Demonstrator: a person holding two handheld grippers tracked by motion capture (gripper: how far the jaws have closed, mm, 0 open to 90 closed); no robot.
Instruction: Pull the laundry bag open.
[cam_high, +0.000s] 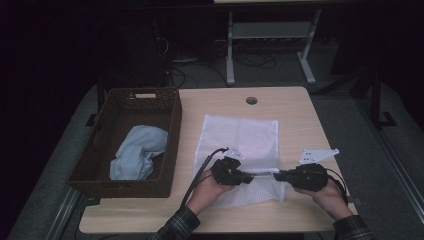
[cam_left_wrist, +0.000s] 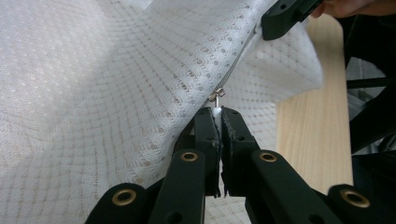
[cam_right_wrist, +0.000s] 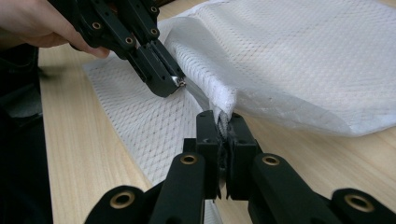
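Note:
A white mesh laundry bag (cam_high: 240, 137) lies flat in the middle of the table, its near edge lifted between both grippers. My left gripper (cam_high: 250, 177) is shut on the bag's zipper pull (cam_left_wrist: 217, 97); in the left gripper view its jaws (cam_left_wrist: 218, 114) pinch a white tab just below the metal slider. My right gripper (cam_high: 276, 176) faces it from the right, shut on the bunched edge of the bag (cam_right_wrist: 223, 109) in the right gripper view (cam_right_wrist: 223, 119). The left gripper (cam_right_wrist: 175, 83) shows there at upper left, close by, and the mesh bag (cam_right_wrist: 299, 56) spreads behind.
A dark wicker basket (cam_high: 125, 190) stands at the table's left with a light blue cloth (cam_high: 137, 152) in it. Bare wood (cam_high: 300, 120) lies right of the bag, and a round cable hole (cam_high: 251, 100) sits at the far edge. Table legs and cables are beyond.

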